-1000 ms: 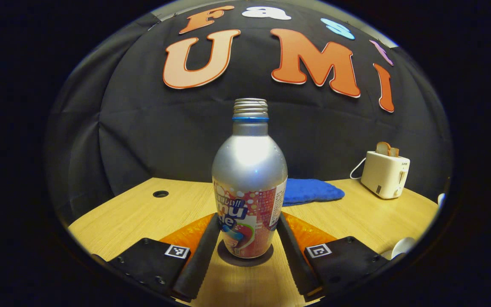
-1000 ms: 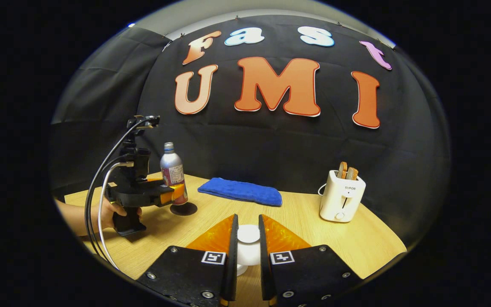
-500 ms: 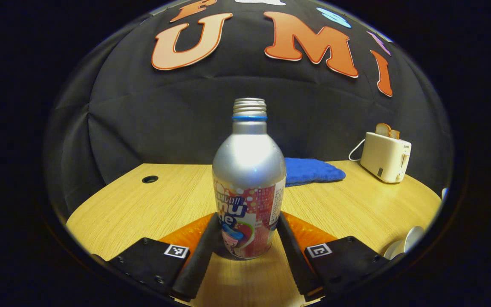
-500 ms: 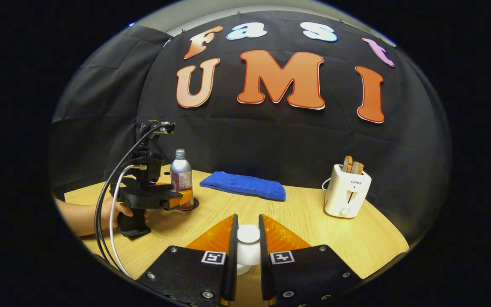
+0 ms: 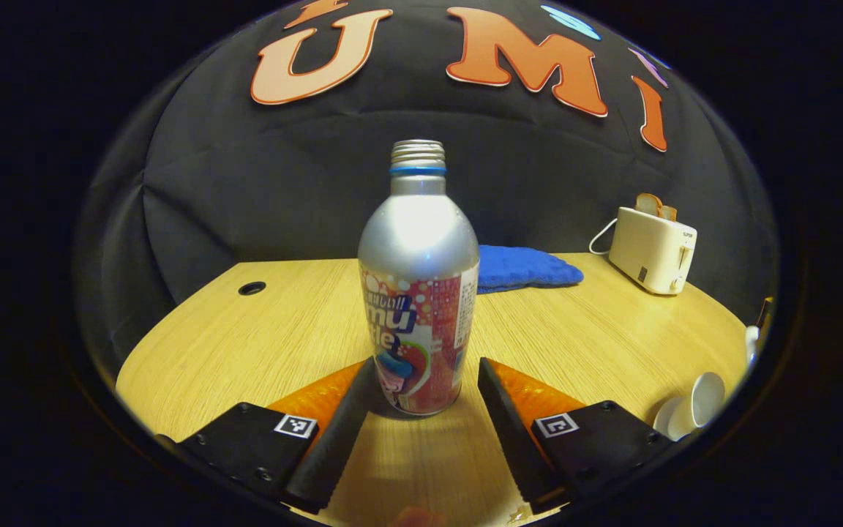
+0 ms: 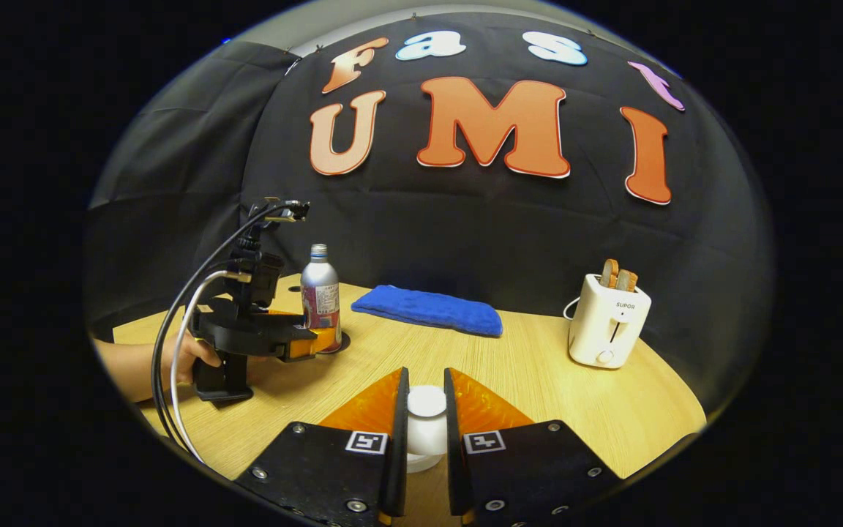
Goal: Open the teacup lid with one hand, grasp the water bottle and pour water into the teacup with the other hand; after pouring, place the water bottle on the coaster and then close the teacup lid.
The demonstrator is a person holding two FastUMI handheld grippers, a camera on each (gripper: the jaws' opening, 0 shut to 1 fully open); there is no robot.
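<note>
Bottle (image 5: pixel 418 293): upright and uncapped, with its neck thread bare. It stands toward the far left corner of the tabletop (image 6: pixel 538 366), as the right gripper view has it.
Coaster (image 6: pixel 343 341): a dark disc showing at the bottle's foot in the right gripper view. The bottle stands on it.
Left gripper (image 5: pixel 425 369): fingers spread to either side of the bottle's base and not clamped. The gap on one side is plain. The other finger lies close against the label, and I cannot tell whether it touches. A hand (image 6: pixel 187 359) holds the grip.
Lid (image 6: pixel 426 402): a white knobbed piece near the front edge, pinched on both sides by the right gripper (image 6: pixel 424 372).
Cup: hidden beneath the lid and fingers in the right gripper view, so I cannot tell whether the lid sits on it or is raised. The left gripper view shows white crockery (image 5: pixel 703 391) low at its rim, too small to sort cup from lid.
Done, as judged: the lid is taken in hand and the bottle is set on the coaster and let go. That fits a pour already made, though no water is visible to confirm it.
Left, as judged: draw the left gripper clear of the bottle, lower the lid onto the cup and release it.
Bystanders: a blue cloth (image 6: pixel 429 311) along the far edge and a toaster (image 6: pixel 608 329) toward the far right corner. Both are well apart from the work.
</note>
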